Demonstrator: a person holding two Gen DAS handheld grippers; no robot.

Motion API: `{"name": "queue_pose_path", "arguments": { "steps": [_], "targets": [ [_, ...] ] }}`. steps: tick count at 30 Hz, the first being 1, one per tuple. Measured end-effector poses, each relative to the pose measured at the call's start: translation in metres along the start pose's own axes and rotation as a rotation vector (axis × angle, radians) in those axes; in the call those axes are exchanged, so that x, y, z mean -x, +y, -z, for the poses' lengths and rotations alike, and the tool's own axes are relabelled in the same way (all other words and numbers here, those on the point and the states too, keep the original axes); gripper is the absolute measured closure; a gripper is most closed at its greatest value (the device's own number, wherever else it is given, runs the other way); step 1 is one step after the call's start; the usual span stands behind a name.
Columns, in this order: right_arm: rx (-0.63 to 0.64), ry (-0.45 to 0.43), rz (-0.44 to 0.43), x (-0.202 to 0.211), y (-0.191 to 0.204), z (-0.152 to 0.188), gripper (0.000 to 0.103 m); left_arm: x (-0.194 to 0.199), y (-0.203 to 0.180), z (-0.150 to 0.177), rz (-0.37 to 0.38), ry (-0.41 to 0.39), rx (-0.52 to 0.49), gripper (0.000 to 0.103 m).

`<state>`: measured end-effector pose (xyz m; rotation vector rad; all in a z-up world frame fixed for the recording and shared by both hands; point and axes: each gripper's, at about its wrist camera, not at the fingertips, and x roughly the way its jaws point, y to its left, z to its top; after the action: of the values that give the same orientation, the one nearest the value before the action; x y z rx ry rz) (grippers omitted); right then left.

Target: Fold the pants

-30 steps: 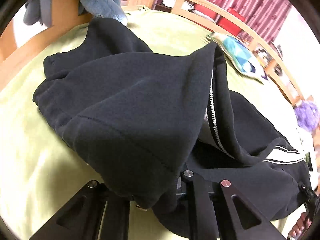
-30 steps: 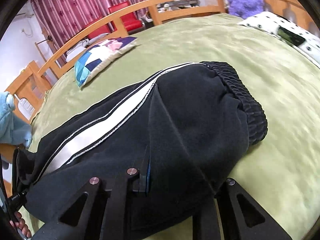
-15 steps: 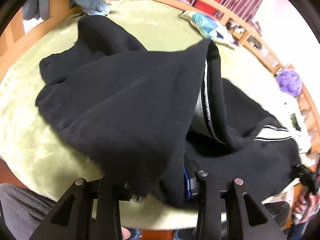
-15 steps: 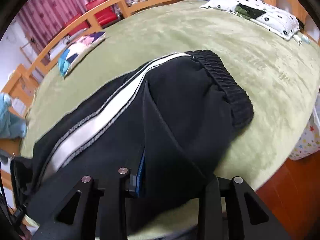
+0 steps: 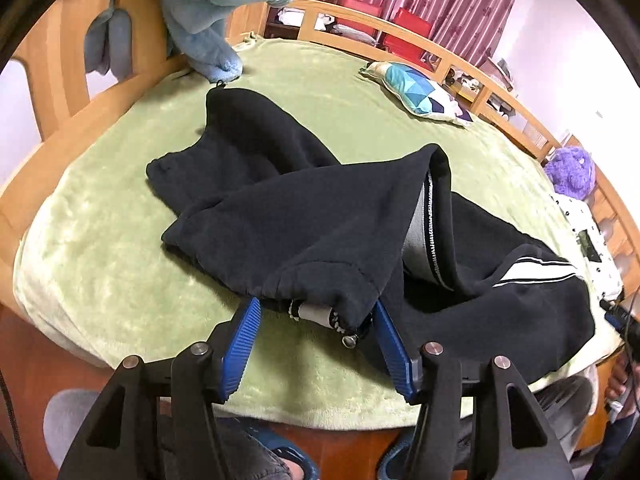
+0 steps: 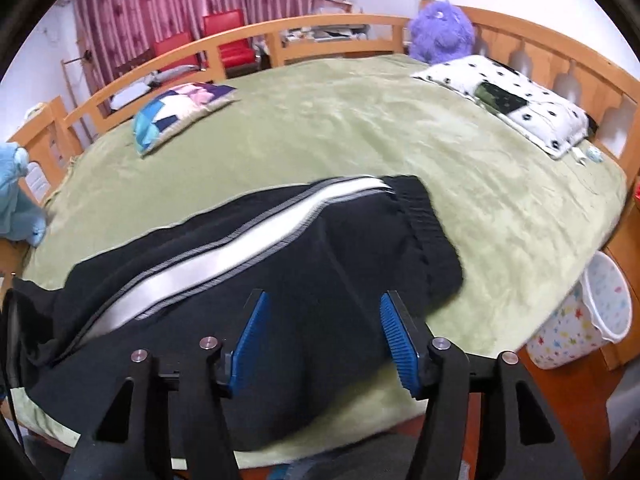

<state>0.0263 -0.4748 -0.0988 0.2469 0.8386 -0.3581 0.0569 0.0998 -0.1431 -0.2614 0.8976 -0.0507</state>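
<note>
pants (image 5: pixel 304 216) overhang near bed (image 6: pixel 360 140) edge; both tools spread.

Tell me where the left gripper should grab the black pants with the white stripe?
Probably the hem cuff of the black fleece pants with the white stripe, coming in from the bed's near edge. The cuff lies as a thin bunched edge right between the open left gripper's blue pads, so a short push forward should catch it.
</note>
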Motion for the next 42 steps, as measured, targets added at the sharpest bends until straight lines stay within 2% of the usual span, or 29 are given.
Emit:
{"name": "queue_pose_path", "arguments": {
  "steps": [4, 6, 7, 8, 11, 17, 24, 28, 30, 32, 33, 35, 36, 39, 42],
  "targets": [
    [0.041, 0.015, -0.027, -0.008, 0.023, 0.0, 0.045, -0.01, -0.01, -0.006, 0.001, -0.009, -0.008, 0.046],
    [0.058, 0.022, -0.031, -0.01, 0.03, 0.003, 0.045, -0.011, -0.013, -0.014, -0.008, -0.059, -0.02, 0.046],
    [0.066, 0.026, -0.032, -0.011, 0.032, 0.004, 0.045, -0.012, -0.014, -0.019, -0.016, -0.077, -0.03, 0.055],
    [0.069, 0.027, -0.031, -0.012, 0.033, 0.004, 0.045, -0.013, -0.014, -0.026, -0.024, -0.09, -0.045, 0.074],
    [0.053, 0.034, -0.022, -0.015, 0.03, 0.002, 0.045, -0.023, -0.009, -0.05, -0.057, -0.117, -0.033, 0.082],
    [0.003, 0.054, 0.038, -0.026, 0.01, -0.004, 0.045, -0.042, 0.017, -0.108, -0.123, -0.174, 0.012, 0.084],
    [-0.086, 0.068, 0.11, -0.044, -0.008, -0.017, 0.045, -0.056, 0.034, -0.179, -0.231, -0.261, -0.025, 0.084],
    [-0.113, 0.073, 0.143, -0.051, -0.009, -0.019, 0.045, -0.071, 0.041, -0.213, -0.244, -0.252, -0.023, 0.084],
    [-0.112, 0.078, 0.156, -0.053, -0.008, -0.018, 0.045, -0.09, 0.042, -0.223, -0.276, -0.192, -0.035, 0.08],
    [-0.1, 0.087, 0.17, -0.056, -0.007, -0.017, 0.045, -0.1, 0.038, -0.221, -0.299, -0.165, -0.046, 0.075],
    [-0.094, 0.087, 0.18, -0.057, -0.006, -0.017, 0.045, -0.104, 0.035, -0.218, -0.343, -0.152, -0.053, 0.07],
    [-0.088, 0.089, 0.194, -0.058, -0.01, -0.015, 0.045, -0.104, 0.03, -0.211, -0.37, -0.148, -0.063, 0.04],
    [-0.092, 0.091, 0.194, -0.057, -0.014, -0.014, 0.045, -0.102, 0.028, -0.206, -0.371, -0.152, -0.067, 0.035],
    [-0.11, 0.078, 0.183, -0.053, -0.027, -0.012, 0.044, -0.089, 0.018, -0.192, -0.372, -0.155, -0.074, 0.032],
    [-0.144, 0.075, 0.17, -0.051, -0.047, -0.008, 0.031, -0.076, 0.006, -0.181, -0.347, -0.142, -0.067, 0.027]
  ]
}}
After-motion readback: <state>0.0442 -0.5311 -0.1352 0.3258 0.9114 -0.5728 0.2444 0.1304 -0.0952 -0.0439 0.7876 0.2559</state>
